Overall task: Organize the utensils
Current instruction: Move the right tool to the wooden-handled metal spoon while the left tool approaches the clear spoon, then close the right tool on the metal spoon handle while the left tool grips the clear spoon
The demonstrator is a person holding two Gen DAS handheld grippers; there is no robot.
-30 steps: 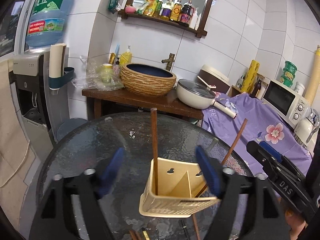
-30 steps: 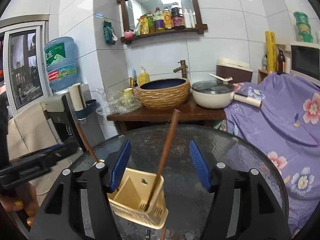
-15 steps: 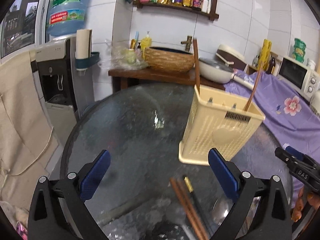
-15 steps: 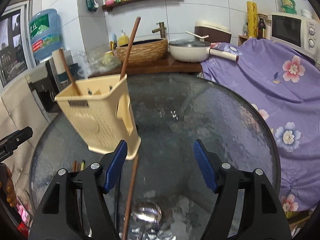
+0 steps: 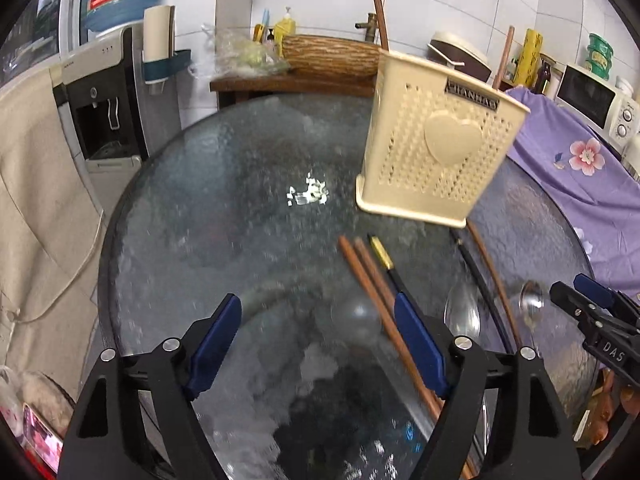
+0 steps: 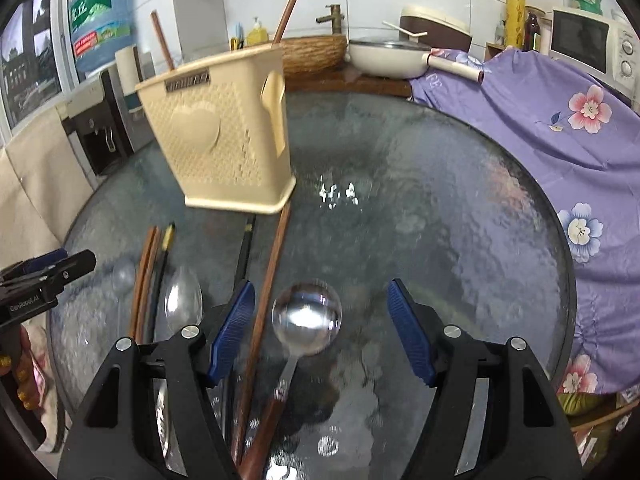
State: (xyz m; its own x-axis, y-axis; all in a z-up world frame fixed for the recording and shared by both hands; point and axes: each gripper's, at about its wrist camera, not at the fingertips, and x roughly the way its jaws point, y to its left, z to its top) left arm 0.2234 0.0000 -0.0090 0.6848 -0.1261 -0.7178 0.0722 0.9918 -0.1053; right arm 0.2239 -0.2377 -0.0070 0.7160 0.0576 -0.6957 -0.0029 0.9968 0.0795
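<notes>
**Inspector:** State of the right gripper [image 6: 320, 328]?

**Assistant:** Found spread, pads [image 6: 234, 328] either side of the round-bowled spoon [image 6: 306, 318], neither touching it. Nothing pinched.

**Inspector:** Lie of that spoon?

**Assistant:** Recorded flat on the glass table [image 6: 460, 220], bowl farthest out, wooden handle running back under the gripper and slanting a little toward its left finger. Long axis noted roughly along the pointing line, so judged best crossed at the neck.

**Inspector:** And the left gripper [image 5: 318, 332]?

**Assistant:** Also found apart, jaws just drawn in somewhat, nothing pressed between them. Pair of brown chopsticks [image 5: 376, 292] noted passing slantwise beneath its right finger.

**Inspector:** Nearer hand?

**Assistant:** Judged right for the spoon, left for the pair.

**Inspector:** Destination?

**Assistant:** Cream holder [image 5: 436, 152] seen beyond both grippers, upright on the table — two upright chopsticks [image 5: 378, 8] already in it.
</notes>
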